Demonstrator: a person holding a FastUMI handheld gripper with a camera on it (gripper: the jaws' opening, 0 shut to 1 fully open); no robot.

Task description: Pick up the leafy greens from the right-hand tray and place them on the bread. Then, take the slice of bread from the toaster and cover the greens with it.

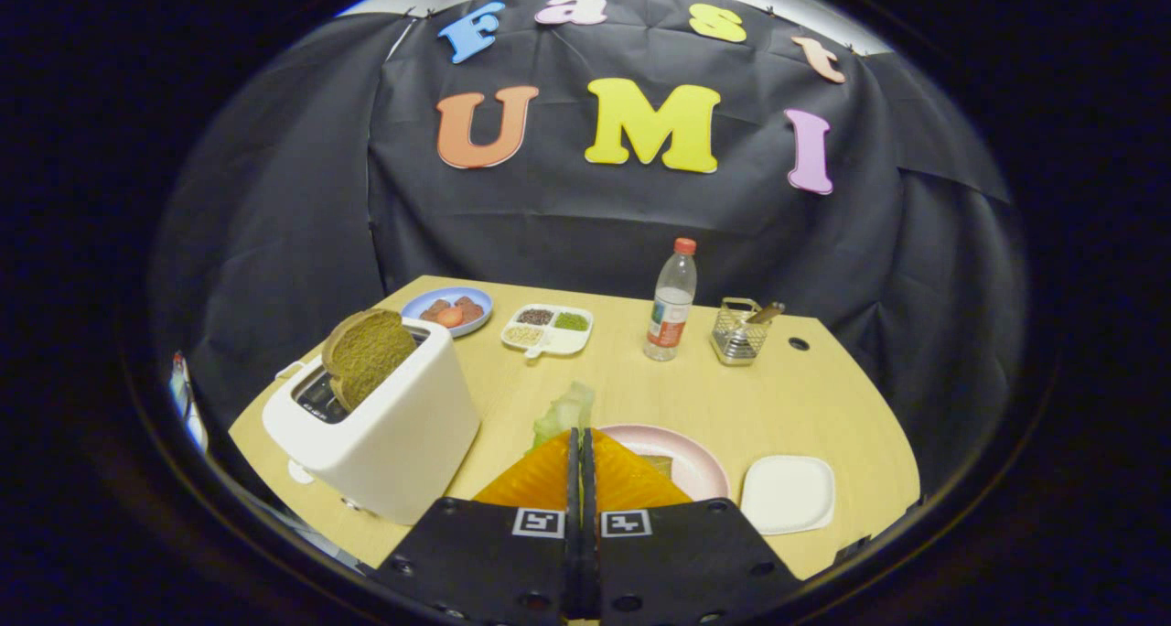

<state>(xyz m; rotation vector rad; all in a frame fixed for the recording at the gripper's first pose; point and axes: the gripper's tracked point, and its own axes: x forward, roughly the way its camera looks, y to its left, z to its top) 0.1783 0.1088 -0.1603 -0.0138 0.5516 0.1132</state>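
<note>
Between closed orange fingers (582, 466): leafy greens (565, 414) pinched, sticking out ahead; pink plate (700, 461) just right, toaster (384, 429) left.

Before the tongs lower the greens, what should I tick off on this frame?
1. Pale green leafy greens pinched in the orange tongs: ok.
2. Round pink plate just ahead, beneath the tongs: ok.
3. Bread on that plate lined up under the greens: cannot tell, mostly hidden.
4. Brown bread slice standing in the white toaster: ok.
5. White square tray free of greens: ok.
</note>
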